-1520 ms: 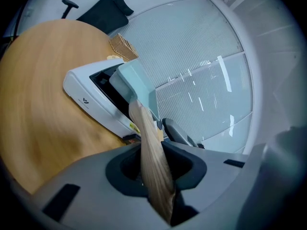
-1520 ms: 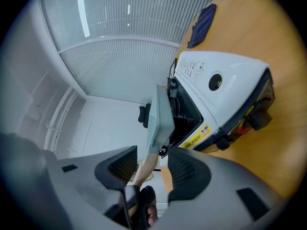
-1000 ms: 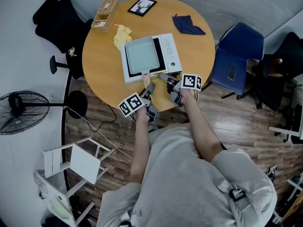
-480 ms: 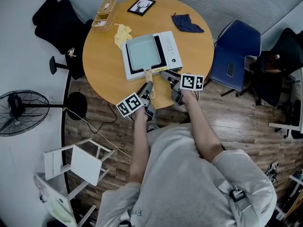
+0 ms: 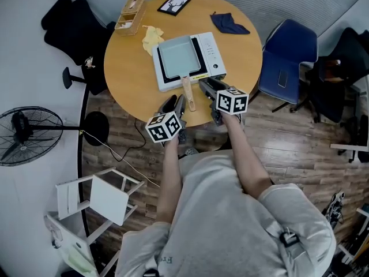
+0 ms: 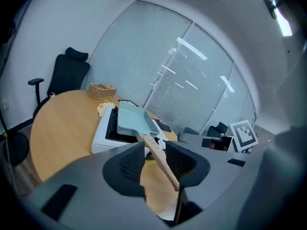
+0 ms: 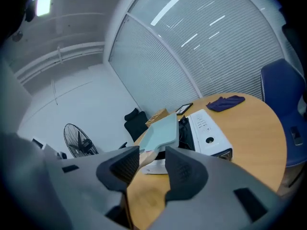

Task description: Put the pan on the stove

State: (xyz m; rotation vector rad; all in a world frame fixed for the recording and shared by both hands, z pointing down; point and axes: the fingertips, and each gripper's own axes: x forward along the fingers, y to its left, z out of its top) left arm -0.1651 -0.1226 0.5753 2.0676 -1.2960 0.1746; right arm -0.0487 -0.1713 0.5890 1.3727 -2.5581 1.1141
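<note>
We noted the pan (image 5: 179, 57) on the stove (image 5: 212, 52), mid-table (image 5: 130, 79). Its long axis ran along the wooden handle (image 5: 188, 93), which pointed to the near edge. Left gripper (image 5: 173, 103) jaws stood released by the handle's end. Right gripper (image 5: 209, 85) jaws were closing, empty.

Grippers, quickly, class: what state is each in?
Left gripper: open, pan handle between jaws, ungripped.
Right gripper: open, jaws closing, nothing held.

A round wooden worktop (image 5: 127, 79) stands on a dark plank floor (image 5: 300, 146); a blue chair (image 5: 288, 53) sits at its right, a black office chair (image 5: 69, 30) far left, a standing fan (image 5: 29, 137) left, and slatted blinds (image 5: 288, 2) cover the far windows
</note>
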